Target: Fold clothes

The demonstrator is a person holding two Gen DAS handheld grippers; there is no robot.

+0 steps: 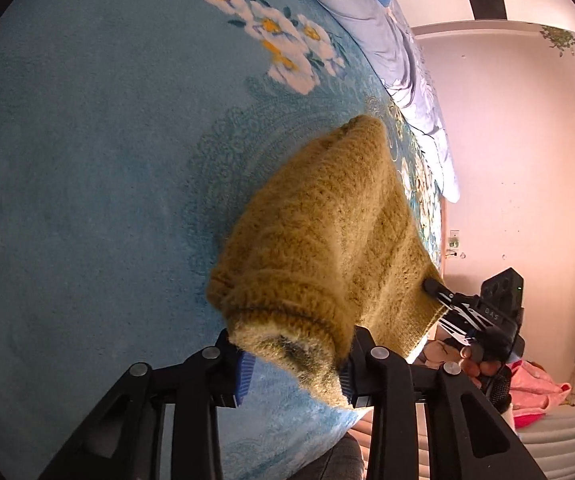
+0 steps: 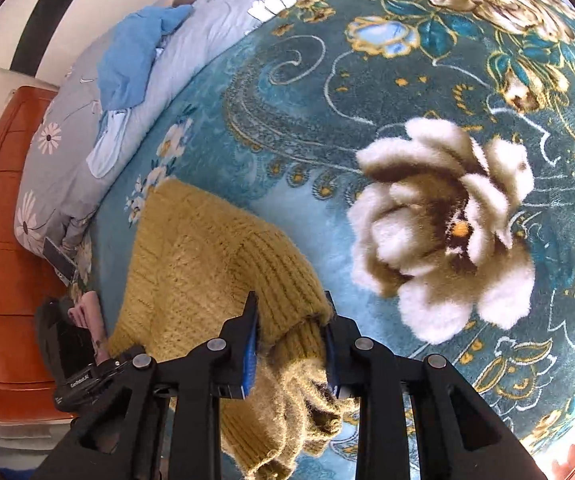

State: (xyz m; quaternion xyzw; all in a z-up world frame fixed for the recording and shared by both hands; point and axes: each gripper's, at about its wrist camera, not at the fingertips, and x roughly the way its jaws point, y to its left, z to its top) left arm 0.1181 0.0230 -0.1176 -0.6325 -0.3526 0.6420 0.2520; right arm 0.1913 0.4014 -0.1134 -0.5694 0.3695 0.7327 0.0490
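Observation:
A mustard-yellow knitted sweater (image 1: 319, 236) hangs over a blue floral blanket (image 1: 87, 160). My left gripper (image 1: 293, 368) is shut on a ribbed cuff or hem end of the sweater, which bulges between the blue pads. My right gripper (image 2: 289, 340) is shut on another ribbed edge of the sweater (image 2: 191, 264), and it also shows in the left wrist view (image 1: 433, 286) pinching the sweater's far corner. The left gripper's body shows in the right wrist view (image 2: 75, 356) at the lower left. The sweater is stretched between the two grippers.
The blanket (image 2: 367, 80) has a large plush white-and-brown flower (image 2: 443, 224). A grey floral quilt (image 2: 71, 152) and a blue cloth (image 2: 131, 60) lie along the bed's far side. An orange wooden headboard (image 2: 3, 240) is at left. Pink clothing (image 1: 535, 388) lies off the bed.

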